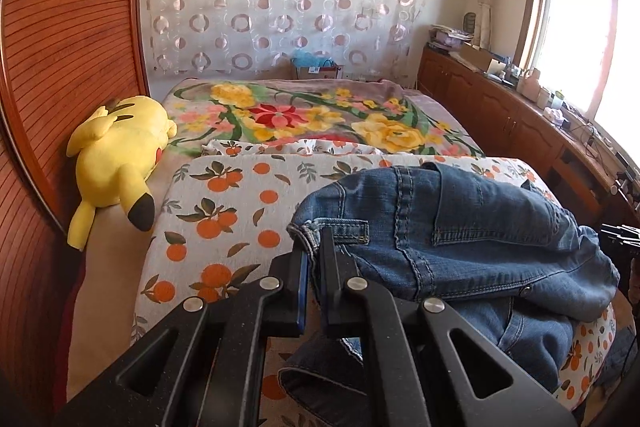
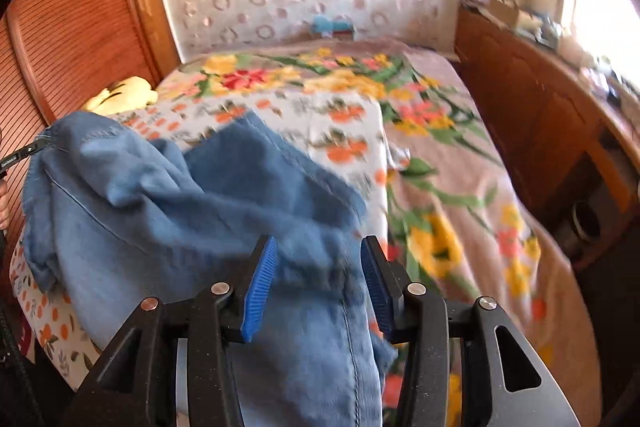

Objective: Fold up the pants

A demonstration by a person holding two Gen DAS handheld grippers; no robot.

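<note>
Bed [image 1: 224,195]: yellow plush [image 1: 116,163] sharp left-wrist only

One pair of blue pants [image 1: 460,227] is lying on the bed. One yellow stuffed toy [image 1: 116,163] is resting beside it. Two blankets are covering the bed: one with oranges [image 1: 224,211], one with flowers [image 1: 320,115].

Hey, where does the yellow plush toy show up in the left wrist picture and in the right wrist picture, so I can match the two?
Left wrist view: the yellow plush toy lies in full at the left, on the bed against the wooden headboard.
Right wrist view: only part of it shows, upper left, behind the raised jeans.
Shared landmark: the floral blanket, at centre in both views.
</note>
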